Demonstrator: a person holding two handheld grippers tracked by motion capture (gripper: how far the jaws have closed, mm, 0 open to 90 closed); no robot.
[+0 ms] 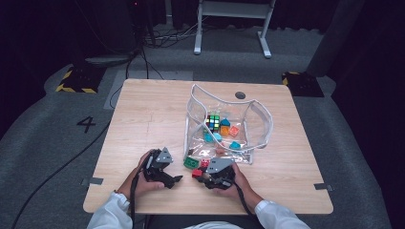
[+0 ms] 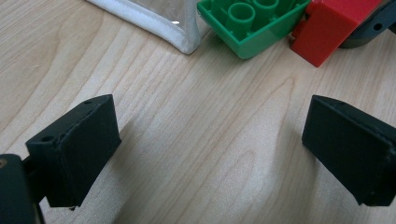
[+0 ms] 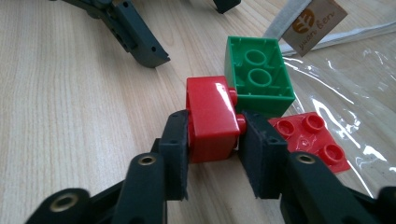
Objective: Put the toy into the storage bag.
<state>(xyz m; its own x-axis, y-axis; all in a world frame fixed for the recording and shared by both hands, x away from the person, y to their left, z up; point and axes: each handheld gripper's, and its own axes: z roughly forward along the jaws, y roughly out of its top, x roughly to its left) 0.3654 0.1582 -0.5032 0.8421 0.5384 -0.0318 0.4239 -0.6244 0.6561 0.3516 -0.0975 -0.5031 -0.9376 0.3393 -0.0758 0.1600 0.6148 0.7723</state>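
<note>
The high view looks forward and down from above the person's side, taking in the whole wooden table (image 1: 143,119) and the floor beyond; the left gripper view sits low and close over the tabletop, facing the green brick (image 2: 247,25) and the clear pouch's white-edged corner (image 2: 180,39); the right gripper view, equally near, looks along its jaws at the red brick (image 3: 212,119); both gripper views share the green brick, the red brick and the pouch's edge.

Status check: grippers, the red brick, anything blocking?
Right gripper shut on red brick. Left gripper open over bare table. Green brick touches the red brick; flat red plate beside.
</note>
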